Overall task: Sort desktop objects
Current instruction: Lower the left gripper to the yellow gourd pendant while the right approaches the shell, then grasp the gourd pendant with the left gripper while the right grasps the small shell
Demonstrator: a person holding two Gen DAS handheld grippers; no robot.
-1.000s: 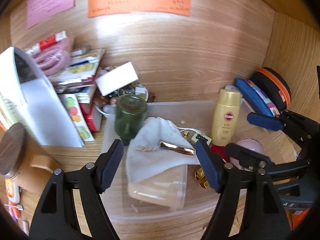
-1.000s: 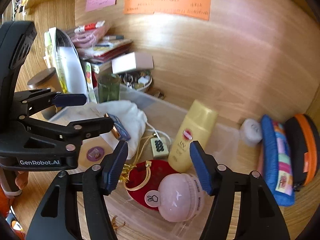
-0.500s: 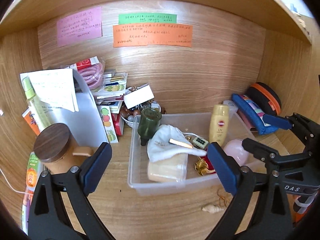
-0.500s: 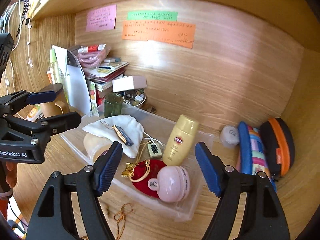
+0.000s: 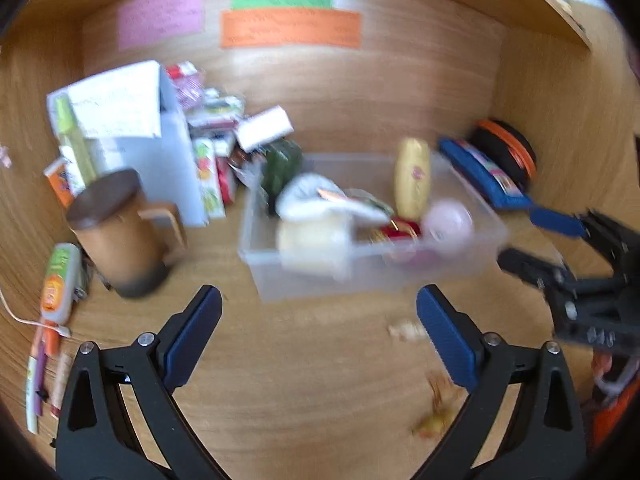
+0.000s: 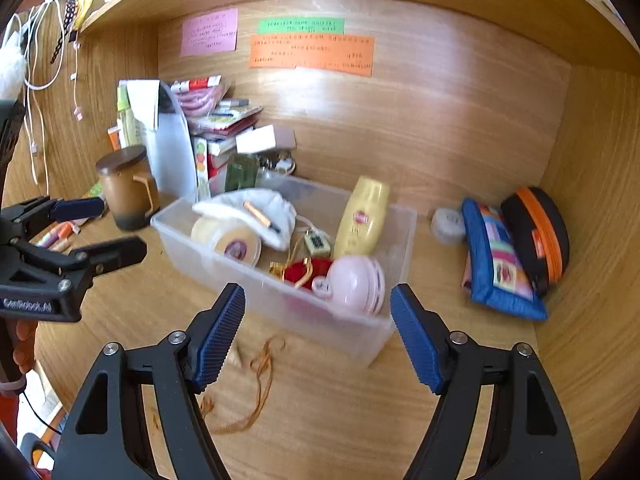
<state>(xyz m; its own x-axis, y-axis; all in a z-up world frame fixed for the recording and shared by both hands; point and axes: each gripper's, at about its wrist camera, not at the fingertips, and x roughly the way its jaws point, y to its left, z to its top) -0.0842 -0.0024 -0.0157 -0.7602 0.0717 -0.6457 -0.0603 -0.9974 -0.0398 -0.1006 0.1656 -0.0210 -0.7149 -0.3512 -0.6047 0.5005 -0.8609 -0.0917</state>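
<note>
A clear plastic bin [image 6: 320, 320] stands on the wooden desk. It holds a yellow sunscreen bottle [image 6: 362, 216], a pink round case [image 6: 356, 284], a red pouch [image 6: 308, 272] and a white pouch [image 6: 240, 204] with a copper clip on it. My right gripper [image 6: 318, 294] is open in front of the bin's near wall, nothing between its fingers. My left gripper [image 5: 318, 300] is open wide over bare desk, short of the bin [image 5: 280, 280], and is empty too. In the blurred left wrist view the right gripper [image 5: 516, 234] shows at the right edge.
A lidded brown mug [image 6: 128, 188], a white folder [image 6: 168, 152] and stacked books stand left of the bin. A blue pouch [image 6: 492, 256], a black-and-orange case [image 6: 536, 232] and a small round tin [image 6: 448, 220] lie to its right. Orange string [image 6: 256, 384] lies on the desk in front.
Both grippers have drawn back from over the bin toward the desk's front. Their jaws stand wider than a second ago. The bin's contents stay where they were.
</note>
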